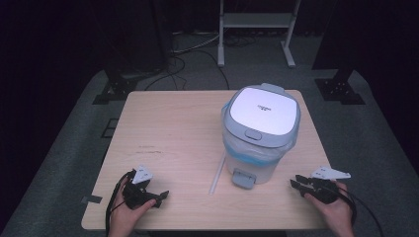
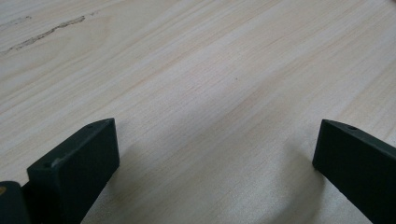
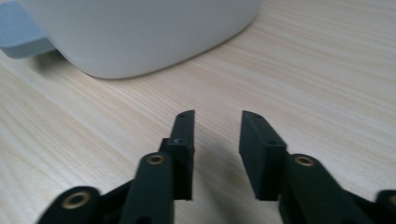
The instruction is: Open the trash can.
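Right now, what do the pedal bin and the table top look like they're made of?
The pedal bin looks like plastic: a smooth, glossy white lid with a soft sheen, a grey-blue rim and pedal, and a milky, slightly see-through body. The table looks like pale wood or a wood-look laminate, matte, with fine straight grain lines; which of the two can't be told.

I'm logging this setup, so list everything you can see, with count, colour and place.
Lidded plastic pedal bin: one, white and grey-blue, right-centre of table, lid shut.
Thin clear strip: one, pale, on the table left of the bin's pedal.
Light wooden table: one, beige.
White metal frame stand: one, on the floor behind the table.
Left gripper: one, black, near left corner, jaws wide open.
Right gripper: one, black, near right corner, jaws partly open, nothing between them.
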Motion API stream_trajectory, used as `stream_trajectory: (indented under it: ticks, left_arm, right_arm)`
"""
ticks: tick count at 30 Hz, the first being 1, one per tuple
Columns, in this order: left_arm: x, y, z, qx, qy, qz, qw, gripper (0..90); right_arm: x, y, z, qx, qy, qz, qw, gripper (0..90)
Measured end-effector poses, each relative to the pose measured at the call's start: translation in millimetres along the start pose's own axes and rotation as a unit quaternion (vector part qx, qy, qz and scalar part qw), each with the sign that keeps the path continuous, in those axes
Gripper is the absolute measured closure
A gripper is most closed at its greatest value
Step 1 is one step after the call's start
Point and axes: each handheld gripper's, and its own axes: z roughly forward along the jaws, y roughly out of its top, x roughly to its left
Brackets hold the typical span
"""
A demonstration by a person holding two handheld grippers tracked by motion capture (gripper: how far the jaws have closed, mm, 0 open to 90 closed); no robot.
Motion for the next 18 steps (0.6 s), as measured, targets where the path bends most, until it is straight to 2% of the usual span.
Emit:
stream_trajectory:
  ticks: [5,14,18]
  left_arm:
    - [0.0,0.0,0.0,0.000,0.000,0.000,1.0000,0.0]
    - [0.0,0.0,0.0,0.000,0.000,0.000,1.0000,0.0]
    - [0.0,0.0,0.1,0.000,0.000,0.000,1.0000,0.0]
  right_arm:
    - [2.0,2.4,-3.0,-0.009,0.007,-0.003,0.9999,73.6]
    - [7.2,5.6,-5.1,-0.012,0.038,-0.007,0.9992,89.1]
    - [11.5,8.4,-5.6,-0.010,0.050,-0.012,0.9987,89.8]
